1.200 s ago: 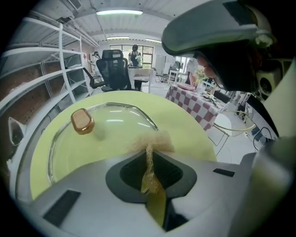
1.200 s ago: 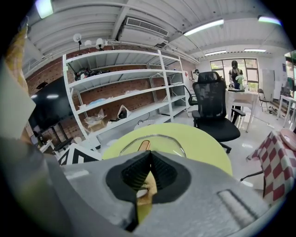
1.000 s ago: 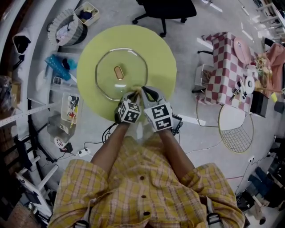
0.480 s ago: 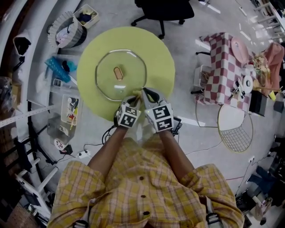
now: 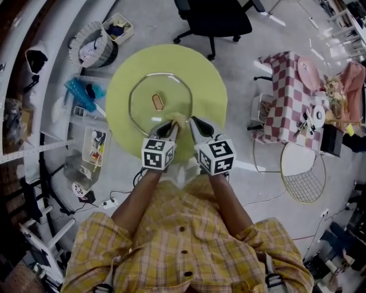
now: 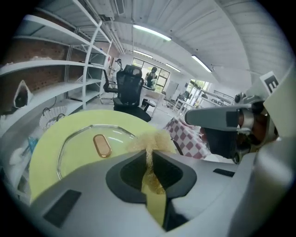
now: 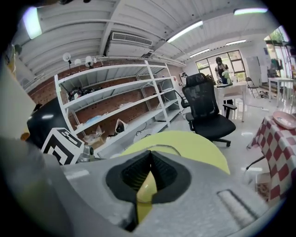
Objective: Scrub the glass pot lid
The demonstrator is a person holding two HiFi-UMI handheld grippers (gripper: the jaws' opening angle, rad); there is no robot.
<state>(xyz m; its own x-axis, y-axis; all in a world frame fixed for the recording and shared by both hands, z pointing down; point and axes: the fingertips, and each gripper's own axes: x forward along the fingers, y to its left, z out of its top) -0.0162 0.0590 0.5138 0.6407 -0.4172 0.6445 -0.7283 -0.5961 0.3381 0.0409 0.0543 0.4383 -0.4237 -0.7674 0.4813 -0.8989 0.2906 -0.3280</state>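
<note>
Left gripper (image 6: 150,155): jaws closed tight on a straw-coloured, fibrous scrub pad (image 6: 149,140). A tuft of the pad stands proud of the tips. Right gripper (image 7: 150,159): jaws drawn together with nothing between them, lying just beside the left one and pointing the same way.

The pad sits over the near rim of the glass pot lid (image 5: 143,111), on the person's side. Whether it presses on the glass cannot be told from here. The lid lies flat, dome up, near the middle of a round yellow-green table (image 5: 209,77), with its oval amber knob (image 5: 158,102) at the centre and beyond the pad.

Step in hand, as judged: scrubbing, at or near its start, since the pad is at the rim and most of the glass lies ahead of it. To do it well, the free tuft rather than the hard jaw tips should meet the glass. Strokes would best follow the rim and then work inward around the knob. Nothing fixes the lid to the table, so it will probably slide under a sideways push. The empty right gripper is well placed to steady the edge.

Legible marks: each gripper carries a cube (image 5: 157,153) with black-and-white square markers, which are patterns and not text. No brand, label or writing can be read on the lid, pad or table. Surroundings: a black office chair (image 5: 217,17) beyond the table and a red-checked cloth (image 5: 289,86) off to the right.
</note>
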